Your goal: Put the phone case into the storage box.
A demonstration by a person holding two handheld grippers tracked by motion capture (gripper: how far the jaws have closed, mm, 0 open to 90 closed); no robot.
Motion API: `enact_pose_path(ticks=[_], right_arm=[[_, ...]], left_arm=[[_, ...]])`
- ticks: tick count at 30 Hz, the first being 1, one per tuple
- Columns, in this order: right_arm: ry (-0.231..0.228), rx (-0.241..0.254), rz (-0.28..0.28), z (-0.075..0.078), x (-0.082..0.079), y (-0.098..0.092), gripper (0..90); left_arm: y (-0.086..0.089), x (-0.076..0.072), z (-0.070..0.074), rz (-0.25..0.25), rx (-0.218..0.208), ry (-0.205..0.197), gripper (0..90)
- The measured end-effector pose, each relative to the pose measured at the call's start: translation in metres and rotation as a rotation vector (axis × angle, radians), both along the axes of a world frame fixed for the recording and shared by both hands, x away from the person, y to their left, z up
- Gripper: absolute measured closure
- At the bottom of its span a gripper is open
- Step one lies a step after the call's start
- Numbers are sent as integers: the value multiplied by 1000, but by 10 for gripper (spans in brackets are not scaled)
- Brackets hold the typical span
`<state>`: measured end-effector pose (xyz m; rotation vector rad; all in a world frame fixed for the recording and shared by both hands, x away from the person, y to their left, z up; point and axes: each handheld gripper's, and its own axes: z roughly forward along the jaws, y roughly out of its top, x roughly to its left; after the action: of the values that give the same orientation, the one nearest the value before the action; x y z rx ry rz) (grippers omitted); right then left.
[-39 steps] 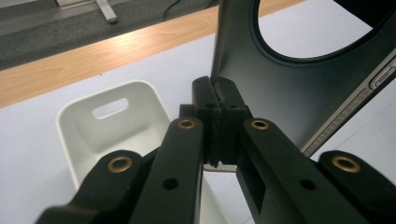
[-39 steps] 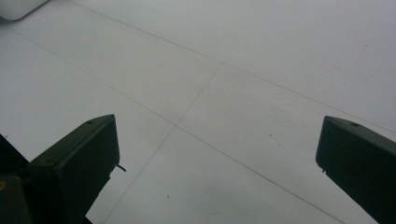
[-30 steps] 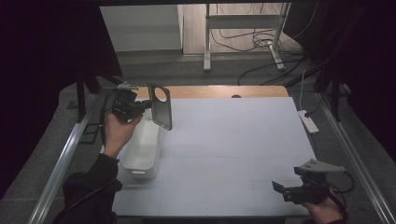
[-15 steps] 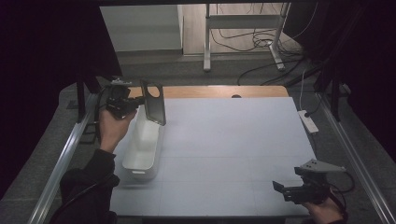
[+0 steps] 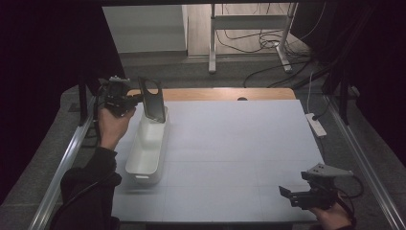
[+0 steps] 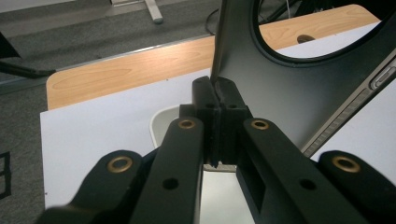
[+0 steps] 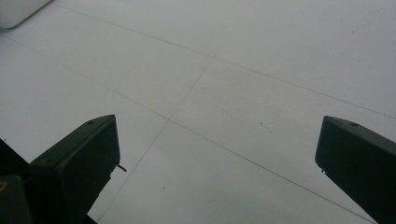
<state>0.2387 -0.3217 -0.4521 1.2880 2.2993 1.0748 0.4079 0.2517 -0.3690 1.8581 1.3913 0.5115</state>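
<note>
A dark phone case [image 5: 152,99] with a round cutout stands upright over the far end of a white bin [image 5: 146,153]. My left gripper [image 5: 139,98] is shut on the case's left edge. In the left gripper view the jaws pinch the thin edge of the case [image 6: 299,88] at the left gripper's tips [image 6: 216,93], with the bin's rim [image 6: 163,122] below. My right gripper [image 5: 286,195] rests low near the table's front right corner. It is open, and in the right gripper view nothing but the white table surface lies between the tips of the right gripper [image 7: 218,135].
A white mat [image 5: 239,143] covers the table, with a wooden strip [image 5: 225,93] along its far edge. A power strip [image 5: 316,125] lies at the right edge. Metal rails [image 5: 67,158] run along both sides. A corner of the bin [image 7: 18,9] shows far off.
My left hand has carried the case a little to the left and toward the far edge, over the bin's far end. The right hand has stayed where it was.
</note>
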Motion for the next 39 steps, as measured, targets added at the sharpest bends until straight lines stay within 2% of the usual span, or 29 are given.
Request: enact_pose_path(ticks=[15,31,39], right_arm=[[12,-12,12,-1,1,1,8],[27,-18,25,-1,2,2,15],[32,-23,31,-2,2,3,18]], left_arm=[[6,17,-6,43,16,13,890],[4,36,-25,77,31,35,890],[6,39,-37,89,13,48,890]])
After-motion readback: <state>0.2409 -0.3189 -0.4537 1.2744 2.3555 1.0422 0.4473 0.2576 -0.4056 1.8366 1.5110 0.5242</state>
